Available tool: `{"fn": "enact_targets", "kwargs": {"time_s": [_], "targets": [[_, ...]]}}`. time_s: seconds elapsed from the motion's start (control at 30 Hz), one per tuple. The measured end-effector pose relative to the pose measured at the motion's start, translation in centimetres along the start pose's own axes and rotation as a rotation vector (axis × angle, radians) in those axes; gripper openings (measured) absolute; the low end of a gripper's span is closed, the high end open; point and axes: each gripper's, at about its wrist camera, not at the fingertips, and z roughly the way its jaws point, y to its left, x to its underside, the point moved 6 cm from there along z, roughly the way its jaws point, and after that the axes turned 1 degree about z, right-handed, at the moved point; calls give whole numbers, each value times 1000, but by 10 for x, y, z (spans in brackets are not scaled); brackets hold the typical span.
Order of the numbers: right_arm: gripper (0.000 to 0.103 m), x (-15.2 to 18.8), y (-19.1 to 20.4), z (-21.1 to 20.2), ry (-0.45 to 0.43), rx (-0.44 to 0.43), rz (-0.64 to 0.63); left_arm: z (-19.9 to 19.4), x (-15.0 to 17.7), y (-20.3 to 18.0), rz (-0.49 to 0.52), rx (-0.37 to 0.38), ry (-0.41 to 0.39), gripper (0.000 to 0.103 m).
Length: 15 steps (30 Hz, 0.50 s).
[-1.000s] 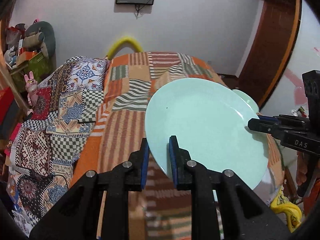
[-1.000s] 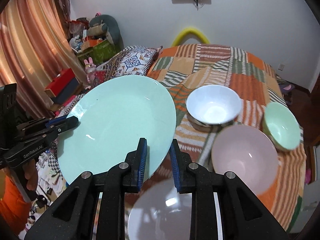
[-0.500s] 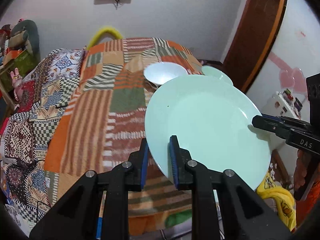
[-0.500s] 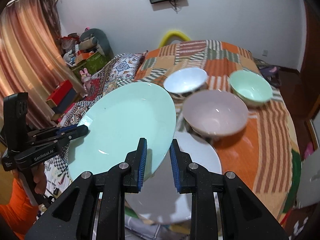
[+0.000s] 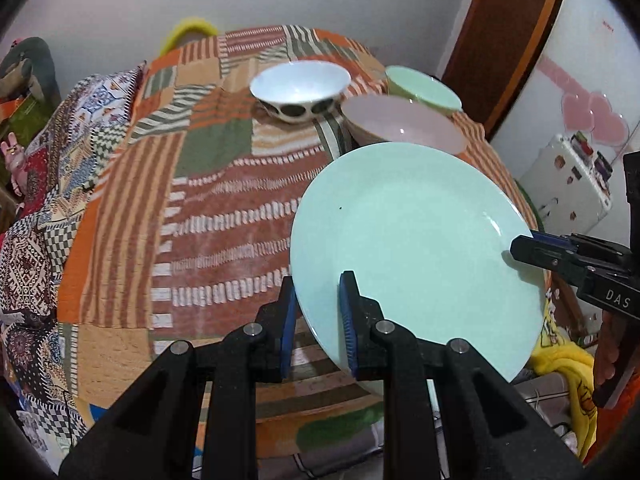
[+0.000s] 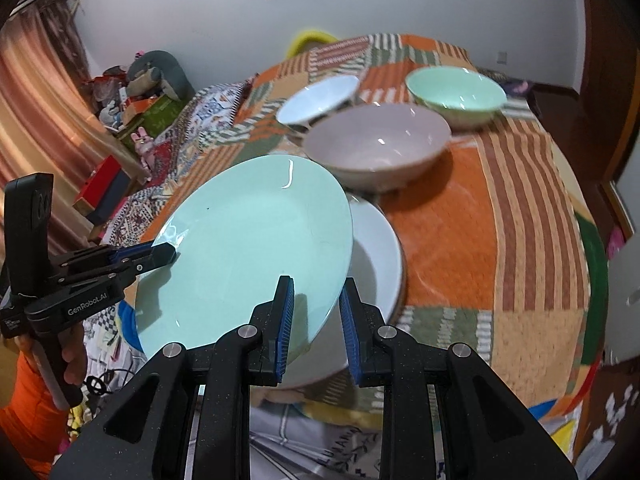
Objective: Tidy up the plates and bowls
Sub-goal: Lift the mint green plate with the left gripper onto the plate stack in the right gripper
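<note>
Mint-green glazed plate [image 5: 416, 248], held in the air between both grippers, tilted, over the near edge of the patchwork-covered table [image 5: 224, 208]. Left gripper [image 5: 316, 320] is clamped on the rim nearest its own camera; right gripper [image 6: 314, 320] is clamped on the opposite rim. Each pair of blue pads is closed onto the plate edge, nothing else between them.

Below the plate in the right wrist view: a white plate [image 6: 380, 256] lying flat on the cloth, partly hidden. Beyond it a pink bowl [image 6: 376, 144], a green bowl [image 6: 456, 92] and a white bowl [image 6: 320, 96] with a dark patterned outside, close together.

Handling, as judged: stiff, looks ceramic or melamine, breakable if dropped. Glossy surface reflects light, so likely slippery under rubber pads. Rim is thin and slopes, so a pinch there is shallow. Two opposed rim grips balance the weight best; loosening one side alone would let it swing. Likely destination is the white plate.
</note>
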Motion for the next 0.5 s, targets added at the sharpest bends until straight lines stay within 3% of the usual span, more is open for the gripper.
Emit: {"fn": "enact_targets", "kwargs": {"time_s": [0.3, 0.5], "targets": [[21, 16, -14, 12, 41, 13, 55, 28, 6, -4, 6, 10, 69, 21], [21, 16, -10, 16, 40, 38, 41, 34, 5, -2, -2, 9, 74, 22]]}}
